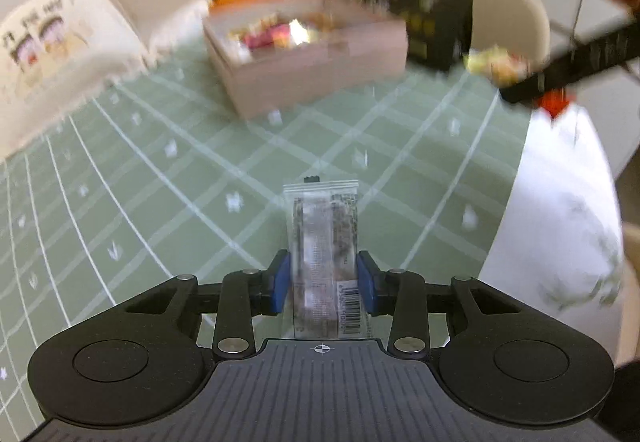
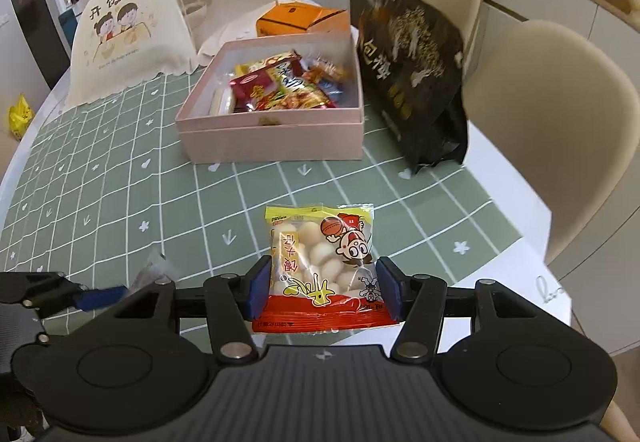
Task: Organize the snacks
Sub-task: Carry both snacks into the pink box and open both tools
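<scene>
My left gripper (image 1: 323, 282) is shut on a clear snack packet (image 1: 324, 238) with a barcode, held above the green checked tablecloth (image 1: 160, 202). My right gripper (image 2: 323, 288) is shut on a yellow and red snack bag (image 2: 322, 262) of white balls, also above the cloth. A pink box (image 2: 276, 138) holding several snacks stands ahead in the right wrist view; it also shows blurred in the left wrist view (image 1: 320, 70). The left gripper's fingers (image 2: 96, 296) and its packet show at the lower left of the right wrist view. The right gripper with its yellow bag (image 1: 496, 64) shows blurred at the right of the left wrist view.
A large black bag (image 2: 412, 82) leans right of the pink box. An orange box (image 2: 300, 22) sits behind it. A cream food cover (image 2: 128, 38) with cartoon children stands at the back left. Beige chairs (image 2: 556, 138) stand at the table's right edge.
</scene>
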